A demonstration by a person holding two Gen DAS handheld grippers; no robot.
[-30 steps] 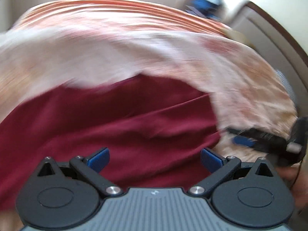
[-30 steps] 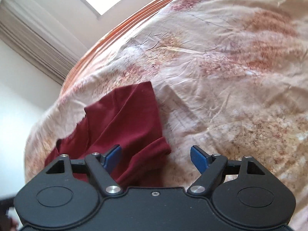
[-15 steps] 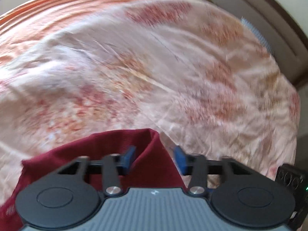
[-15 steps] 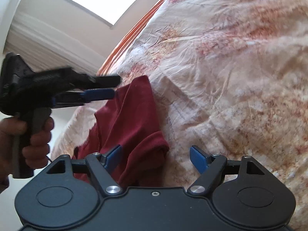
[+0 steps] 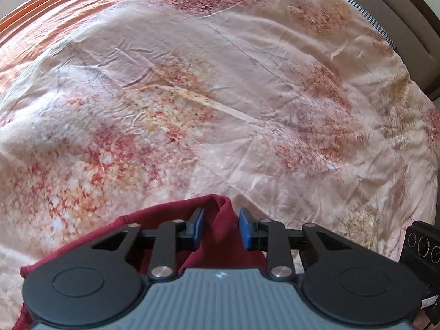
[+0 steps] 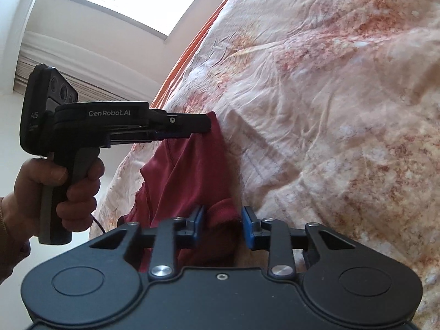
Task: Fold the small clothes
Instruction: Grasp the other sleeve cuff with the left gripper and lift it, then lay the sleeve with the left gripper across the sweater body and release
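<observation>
Both claws have just been closing on the maroon garment (image 6: 198, 170) lying on the floral bedspread (image 5: 220, 96): left claw (image 5: 219, 229) pinches a corner at twelve o'clock, right claw (image 6: 222, 227) nips the rolled hem at six. Grasping step; next, carry one edge over and lay it flat.

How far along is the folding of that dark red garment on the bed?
Early on. The maroon garment lies loosely bunched on the floral bedsheet, with no neat fold visible. In hand: the left gripper and right gripper have just been closing, each with a bit of its cloth between the pads. Left: lifting, spreading and folding it.
</observation>
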